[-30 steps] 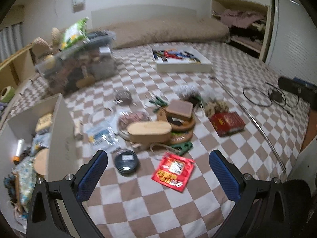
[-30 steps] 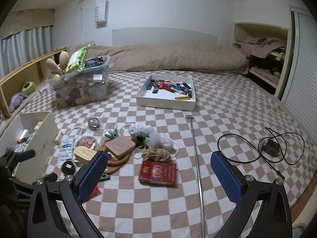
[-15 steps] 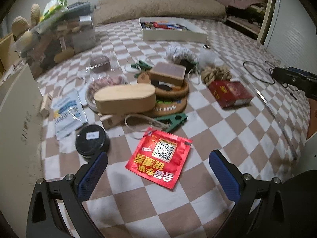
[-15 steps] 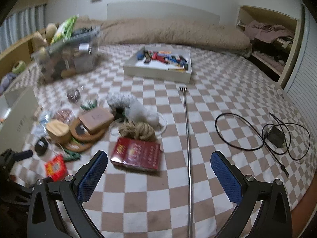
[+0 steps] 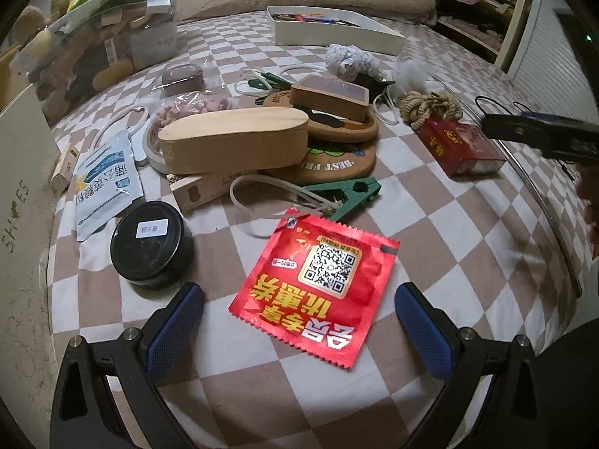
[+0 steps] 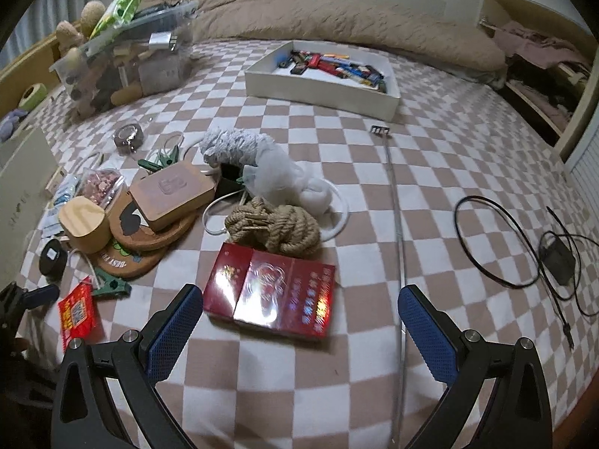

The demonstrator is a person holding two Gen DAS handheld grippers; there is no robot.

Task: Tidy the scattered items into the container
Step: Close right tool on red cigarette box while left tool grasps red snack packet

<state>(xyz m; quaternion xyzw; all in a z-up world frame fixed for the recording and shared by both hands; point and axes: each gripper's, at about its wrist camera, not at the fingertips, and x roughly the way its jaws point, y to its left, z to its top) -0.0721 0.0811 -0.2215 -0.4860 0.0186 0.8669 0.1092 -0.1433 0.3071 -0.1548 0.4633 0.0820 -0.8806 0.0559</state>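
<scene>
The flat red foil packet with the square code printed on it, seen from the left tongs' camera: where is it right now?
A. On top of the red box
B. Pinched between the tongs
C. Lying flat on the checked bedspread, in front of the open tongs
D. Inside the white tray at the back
C: the flat red foil packet lies on the checked bedspread, untouched, ahead of the open left tongs.

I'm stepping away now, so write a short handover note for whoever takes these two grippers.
Left gripper: open, empty, right over the red sachet.
Right gripper: open, empty, right by the red box.
Still scattered on the bed: black tin, wooden case, green clip, rope.
The container is at the left edge; its contents are hidden.
Left: all these items.
</scene>
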